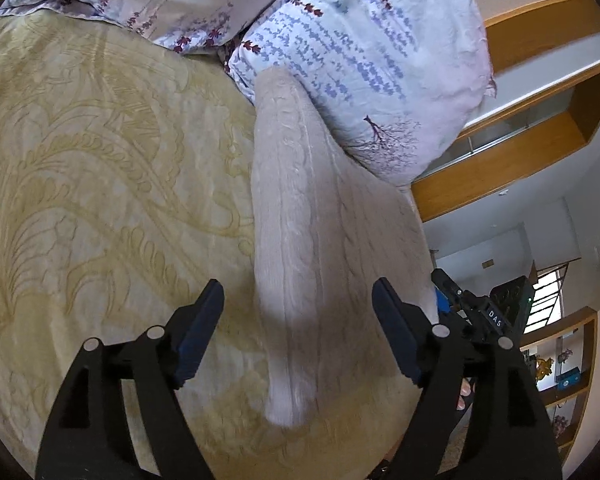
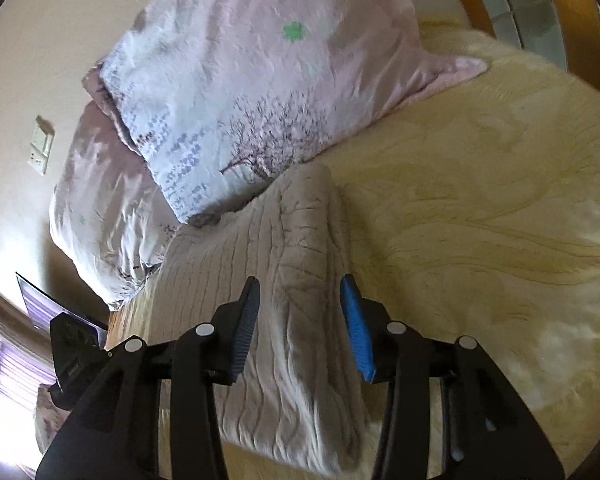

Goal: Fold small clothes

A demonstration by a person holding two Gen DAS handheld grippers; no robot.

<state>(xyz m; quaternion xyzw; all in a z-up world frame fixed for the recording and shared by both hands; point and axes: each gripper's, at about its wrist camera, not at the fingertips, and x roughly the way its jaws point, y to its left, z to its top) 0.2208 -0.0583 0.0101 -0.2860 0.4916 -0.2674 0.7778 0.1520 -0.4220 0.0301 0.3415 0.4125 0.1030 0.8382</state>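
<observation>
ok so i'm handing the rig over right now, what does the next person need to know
Left tool: open, empty, hovering over the folded edge of the beige knitted garment.
Right tool: open, empty, over the same garment, one finger on each side of a raised fold.
The garment lies on the yellow patterned bedspread, its far end against the floral white pillow.
Done: it looks folded at least once lengthwise into a long strip.
Left: probably fold it again across its length and tidy it; neither tool grips the cloth yet.
</observation>
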